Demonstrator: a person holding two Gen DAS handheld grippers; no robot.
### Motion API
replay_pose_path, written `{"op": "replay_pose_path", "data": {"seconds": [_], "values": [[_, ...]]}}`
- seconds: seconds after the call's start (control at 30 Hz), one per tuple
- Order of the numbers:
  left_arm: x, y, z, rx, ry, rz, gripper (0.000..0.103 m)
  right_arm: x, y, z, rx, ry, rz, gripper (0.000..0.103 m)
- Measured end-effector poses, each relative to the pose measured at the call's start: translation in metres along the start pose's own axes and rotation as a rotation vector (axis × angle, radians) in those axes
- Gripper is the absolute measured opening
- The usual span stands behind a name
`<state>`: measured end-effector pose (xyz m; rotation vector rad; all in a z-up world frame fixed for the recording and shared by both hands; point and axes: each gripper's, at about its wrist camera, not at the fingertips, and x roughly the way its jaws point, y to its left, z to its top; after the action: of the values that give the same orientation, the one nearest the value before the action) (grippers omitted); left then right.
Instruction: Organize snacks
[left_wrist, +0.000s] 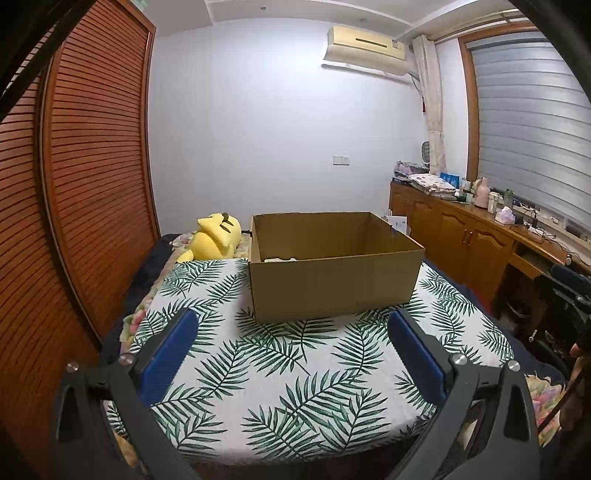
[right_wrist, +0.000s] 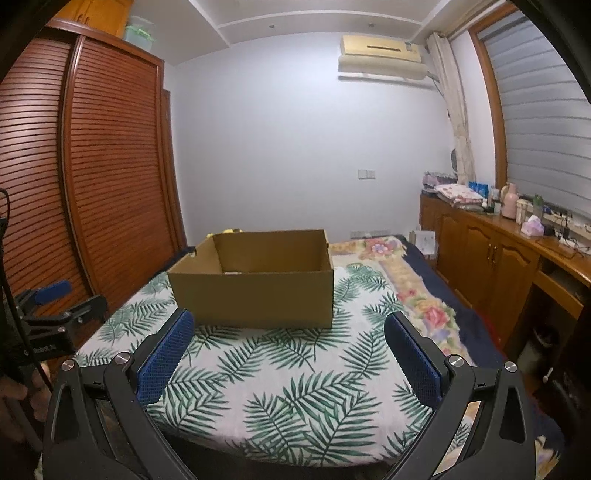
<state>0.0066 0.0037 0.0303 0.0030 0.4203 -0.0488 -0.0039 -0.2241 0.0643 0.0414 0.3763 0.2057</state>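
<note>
An open brown cardboard box (left_wrist: 332, 284) stands on a leaf-print cloth (left_wrist: 295, 387) on the bed; it also shows in the right wrist view (right_wrist: 255, 291). A pale item (left_wrist: 280, 259) lies low inside it, mostly hidden by the front wall. My left gripper (left_wrist: 291, 325) is open and empty, held back from the box's near wall. My right gripper (right_wrist: 288, 325) is open and empty, also short of the box. The left gripper also shows at the left edge of the right wrist view (right_wrist: 55, 295).
A yellow plush toy (left_wrist: 218, 236) lies behind the box on the left. A louvred wooden wardrobe (left_wrist: 92, 184) runs along the left. A wooden sideboard (left_wrist: 480, 232) with bottles and folded cloth lines the right wall. A floral bedspread (right_wrist: 417, 295) lies right of the cloth.
</note>
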Motion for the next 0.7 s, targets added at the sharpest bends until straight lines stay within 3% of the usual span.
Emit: {"op": "replay_pose_path", "data": {"seconds": [0.7], "values": [[0.001, 0.004, -0.006, -0.001, 0.002, 0.016, 0.103, 0.002, -0.006, -0.012, 0.004, 0.020, -0.015, 0.103]]}}
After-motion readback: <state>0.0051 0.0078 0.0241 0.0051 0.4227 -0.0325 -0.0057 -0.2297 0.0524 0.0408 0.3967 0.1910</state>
